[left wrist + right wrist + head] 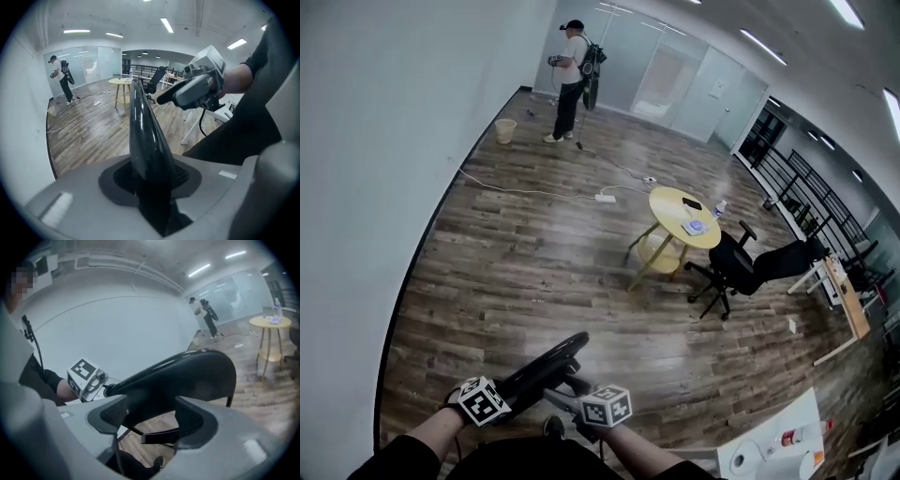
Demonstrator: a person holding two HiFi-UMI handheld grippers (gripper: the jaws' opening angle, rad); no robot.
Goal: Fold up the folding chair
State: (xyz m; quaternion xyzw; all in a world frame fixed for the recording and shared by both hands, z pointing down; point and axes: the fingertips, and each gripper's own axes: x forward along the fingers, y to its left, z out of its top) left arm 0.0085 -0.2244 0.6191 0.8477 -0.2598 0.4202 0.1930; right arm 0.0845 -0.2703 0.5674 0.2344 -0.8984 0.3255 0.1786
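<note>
Wood-plank floor (534, 281) is giving us plenty of room. The round yellow table (684, 217) and the black office chair (741, 264) are standing well apart from our work.

Black folding chair (546, 366) is sitting right at our feet, low in the head view, between both hands.

Left gripper (150, 187) is clamping the thin edge of one glossy chair panel. Right gripper (152, 420) is clamping wide across a thicker part of the chair's shell. We are not able to tell whether that part is seat or backrest.

Judgement: we are mid-fold. For a clean close we are planning to anchor the left side and swing the right along the hinge's own arc rather than forcing it. We are also watching the thin frame bar (159, 437) under the right jaws for snagging.
</note>
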